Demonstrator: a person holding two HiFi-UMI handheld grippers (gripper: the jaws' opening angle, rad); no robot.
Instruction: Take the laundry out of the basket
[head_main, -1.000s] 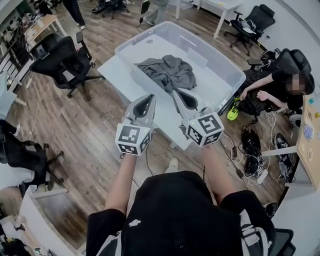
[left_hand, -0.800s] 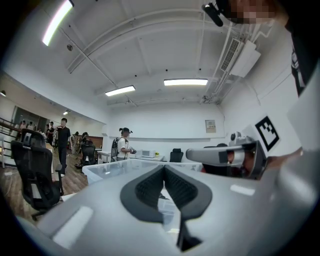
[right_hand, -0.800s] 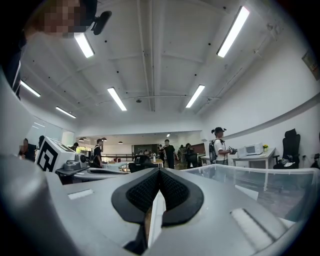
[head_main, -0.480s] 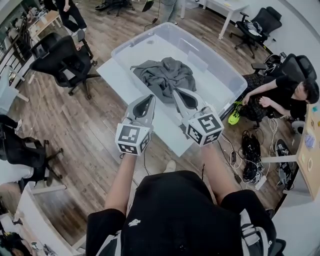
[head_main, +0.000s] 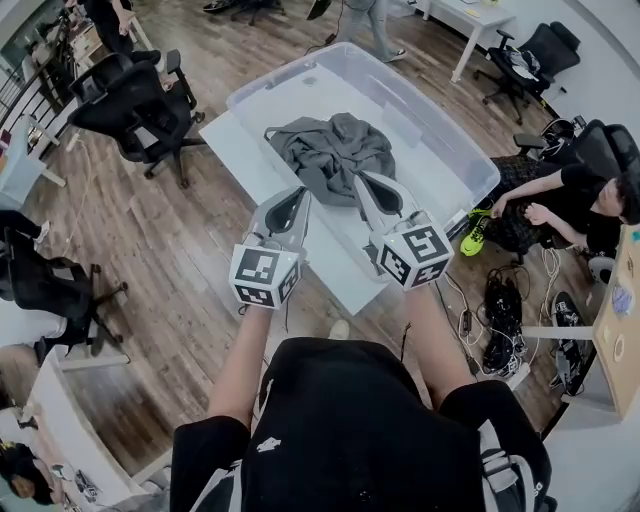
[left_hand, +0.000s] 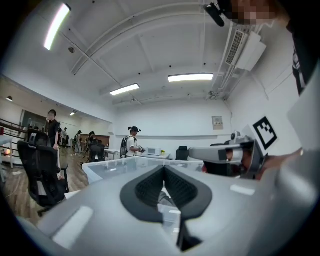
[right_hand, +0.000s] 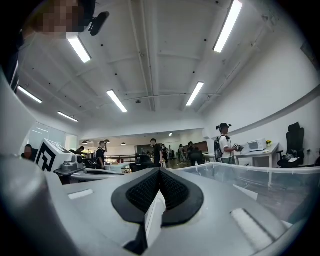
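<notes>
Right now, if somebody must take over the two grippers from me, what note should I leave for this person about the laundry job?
Left gripper: shut, empty, held level, pointing toward the clear bin.
Right gripper: shut, empty, level beside the left one.
Laundry: one grey garment lies crumpled inside the clear bin, which stands on the white table.
Done: nothing is out yet; no cloth is between either pair of jaws.
Left to do: probably open a gripper, reach into the bin, grip the garment and lift it out.
</notes>
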